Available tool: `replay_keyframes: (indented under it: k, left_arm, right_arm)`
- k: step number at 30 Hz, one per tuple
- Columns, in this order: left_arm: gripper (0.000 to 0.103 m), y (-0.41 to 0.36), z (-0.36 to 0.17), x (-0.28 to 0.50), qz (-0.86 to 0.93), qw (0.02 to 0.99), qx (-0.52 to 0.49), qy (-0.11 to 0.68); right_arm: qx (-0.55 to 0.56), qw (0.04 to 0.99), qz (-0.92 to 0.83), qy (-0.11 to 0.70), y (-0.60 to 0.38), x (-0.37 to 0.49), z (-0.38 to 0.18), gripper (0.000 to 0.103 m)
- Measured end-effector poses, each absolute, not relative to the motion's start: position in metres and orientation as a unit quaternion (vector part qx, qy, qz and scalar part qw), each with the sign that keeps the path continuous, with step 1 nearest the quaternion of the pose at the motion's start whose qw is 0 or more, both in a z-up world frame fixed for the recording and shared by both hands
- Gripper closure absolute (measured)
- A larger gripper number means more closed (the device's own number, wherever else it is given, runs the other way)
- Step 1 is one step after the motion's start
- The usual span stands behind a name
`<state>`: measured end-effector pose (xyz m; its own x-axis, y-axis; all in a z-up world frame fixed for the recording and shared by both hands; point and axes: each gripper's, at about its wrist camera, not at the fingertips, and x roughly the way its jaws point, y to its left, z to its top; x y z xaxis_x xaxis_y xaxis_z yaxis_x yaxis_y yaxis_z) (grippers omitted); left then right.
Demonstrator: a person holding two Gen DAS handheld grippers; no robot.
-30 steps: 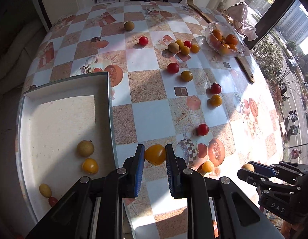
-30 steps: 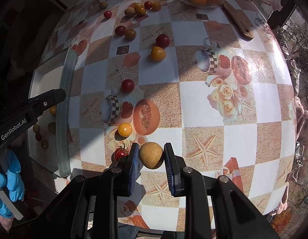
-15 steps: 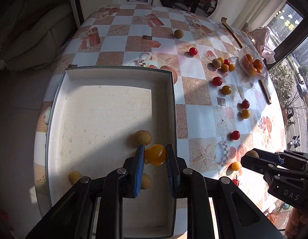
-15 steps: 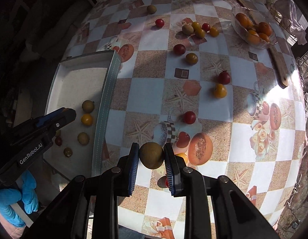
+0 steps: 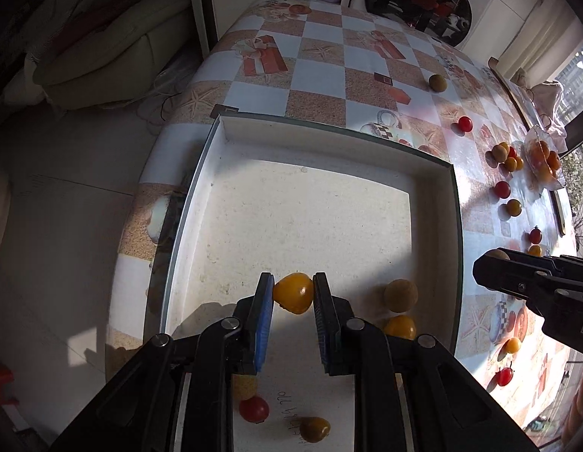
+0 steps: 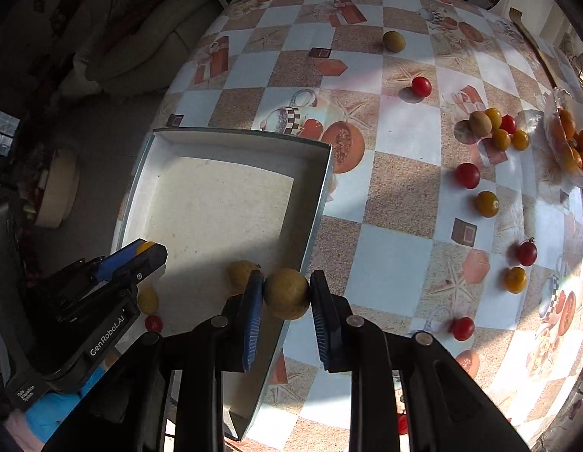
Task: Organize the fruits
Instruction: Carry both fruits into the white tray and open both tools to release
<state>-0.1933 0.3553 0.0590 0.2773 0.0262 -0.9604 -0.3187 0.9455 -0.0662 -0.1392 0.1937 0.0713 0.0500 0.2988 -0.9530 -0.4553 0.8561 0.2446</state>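
Your left tool (image 5: 293, 293) is closed down to a narrow gap, both blue pads pressed against a yellow tomato (image 5: 293, 292) held at the fingertips. The tomato sits above the floor of the white tray (image 5: 455, 226), well inside its walls. Just right of this tool, on the tray floor, lie a tan round fruit (image 5: 401, 295) and, nearer to you and touching it, a second yellow tomato (image 5: 399, 327). Under the tool's body lie a red cherry tomato (image 5: 254, 408), an olive-brown fruit (image 5: 314, 429) and a pale yellow one (image 5: 244, 387), partly hidden by the finger.

Your right tool (image 6: 286, 293) is likewise nearly closed, gripping a tan-green round fruit (image 6: 286, 293) between its pads. This fruit hangs directly over the tray's (image 6: 317, 203) right wall, at the rim. Just left of it, inside the tray, rests another tan fruit (image 6: 241, 273), partly behind the left finger. Your left tool (image 6: 146, 250) appears further left, over the tray.

Ahead and to the right of the right tool, loose fruit is scattered across the chequered bench (image 6: 397, 248): red and yellow tomatoes (image 6: 467, 175), a cluster of mixed fruit (image 6: 493, 128), and one green-brown fruit (image 6: 394, 41) far ahead. A glass bowl (image 6: 568, 143) of orange fruit stands at the far right edge.
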Motion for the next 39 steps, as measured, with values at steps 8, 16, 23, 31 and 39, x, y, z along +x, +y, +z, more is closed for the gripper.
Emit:
replay_keyframes:
  k: [8, 16, 23, 31, 39]
  left_arm:
    - [0.080, 0.363, 0.036, -0.182, 0.119, 0.781, -0.107, 0.603]
    - [0.080, 0.361, 0.028, -0.183, 0.119, 0.782, -0.092, 0.605]
    - [0.061, 0.358, 0.029, -0.184, 0.125, 0.785, -0.058, 0.604]
    - [0.023, 0.362, 0.033, -0.187, 0.139, 0.791, -0.044, 0.594]
    - [0.023, 0.359, 0.047, -0.190, 0.140, 0.792, -0.039, 0.593]
  right_arm:
    - [-0.072, 0.718, 0.257, 0.643, 0.231, -0.117, 0.048, 0.075]
    - [-0.082, 0.716, 0.245, 0.649, 0.249, -0.108, 0.029, 0.075]
    - [-0.107, 0.713, 0.240, 0.650, 0.260, -0.105, 0.017, 0.074]
    - [-0.082, 0.704, 0.253, 0.658, 0.263, -0.099, 0.018, 0.046]
    - [-0.036, 0.718, 0.281, 0.636, 0.252, -0.098, 0.054, 0.019]
